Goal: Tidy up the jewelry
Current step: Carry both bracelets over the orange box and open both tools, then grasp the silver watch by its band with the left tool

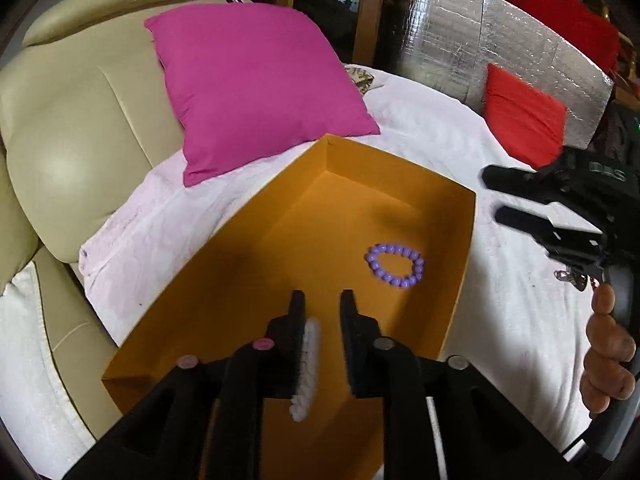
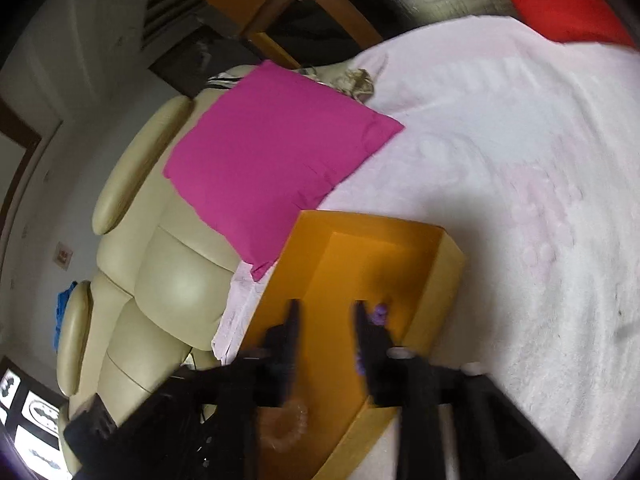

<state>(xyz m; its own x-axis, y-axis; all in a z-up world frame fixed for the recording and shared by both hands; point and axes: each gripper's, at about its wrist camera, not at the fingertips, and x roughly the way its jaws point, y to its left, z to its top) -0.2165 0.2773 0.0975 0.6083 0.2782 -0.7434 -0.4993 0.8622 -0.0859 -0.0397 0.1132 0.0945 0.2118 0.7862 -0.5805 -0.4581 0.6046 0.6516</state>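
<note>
White bedding, faintly pink, covers the bed (image 1: 460, 152) where an orange box (image 1: 464, 248) lies open-topped. Nearest the left camera, the left gripper (image 1: 322, 300) hangs over the near end of the box, jaws parted a moderate way. A white beaded bracelet (image 1: 308, 364) lies lengthwise along the inner face of its left finger; whether it hangs from that finger or rests on the box floor below, I cannot tell. It is not pinched between the two.

A little farther in and to the right, a purple beaded bracelet (image 1: 396, 266) lies flat as an open ring on the box floor, near the right wall. In the blurred right wrist view, the right gripper (image 2: 326, 308) also hovers above the box, jaws apart and holding nothing, with purple beads (image 2: 378, 314) just beside its right finger. A translucent orange coil (image 2: 286, 424) sits low in that view, too smeared to name.

Beyond the box, a magenta pillow (image 1: 256, 88) leans on a cream armchair (image 1: 80, 132); a red cushion (image 1: 520, 116) lies farther right.
</note>
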